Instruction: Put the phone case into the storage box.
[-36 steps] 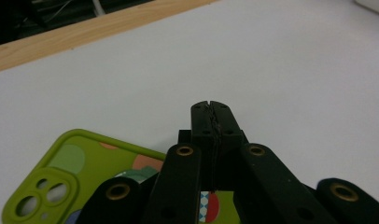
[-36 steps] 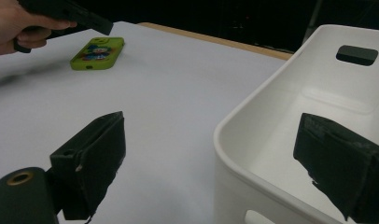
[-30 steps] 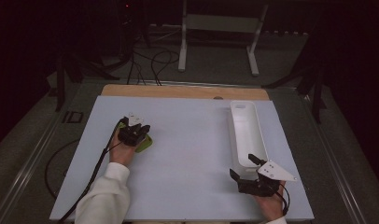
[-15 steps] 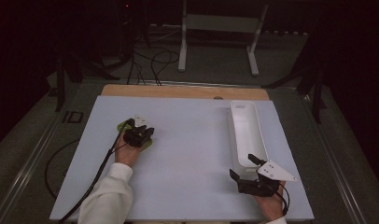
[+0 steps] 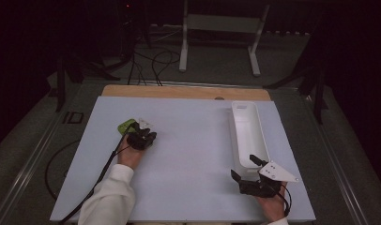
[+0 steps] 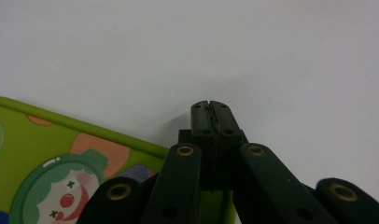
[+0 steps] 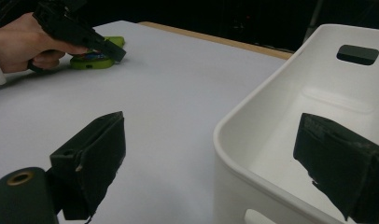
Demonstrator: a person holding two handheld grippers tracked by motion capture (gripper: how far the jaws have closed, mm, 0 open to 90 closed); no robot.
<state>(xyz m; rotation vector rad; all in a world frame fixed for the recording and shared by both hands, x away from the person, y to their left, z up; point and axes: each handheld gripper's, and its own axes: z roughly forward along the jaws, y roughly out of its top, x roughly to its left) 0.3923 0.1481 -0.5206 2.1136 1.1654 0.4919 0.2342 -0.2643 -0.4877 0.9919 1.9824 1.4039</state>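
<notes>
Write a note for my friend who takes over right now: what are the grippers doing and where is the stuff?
Left hand-held gripper: jaws shut, empty, tips beside the flat green clown-picture case on the pale table sheet.
Right hand-held gripper: jaws open, straddling the near wall of the long white plastic bin.
Done: nothing in the bin as far as can be seen.
Left: probably grasp the case and carry it to the bin.

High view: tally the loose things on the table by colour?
Green: 1, the green case beside the left gripper
White: 1, the white bin by the right gripper
Total: 2
</notes>
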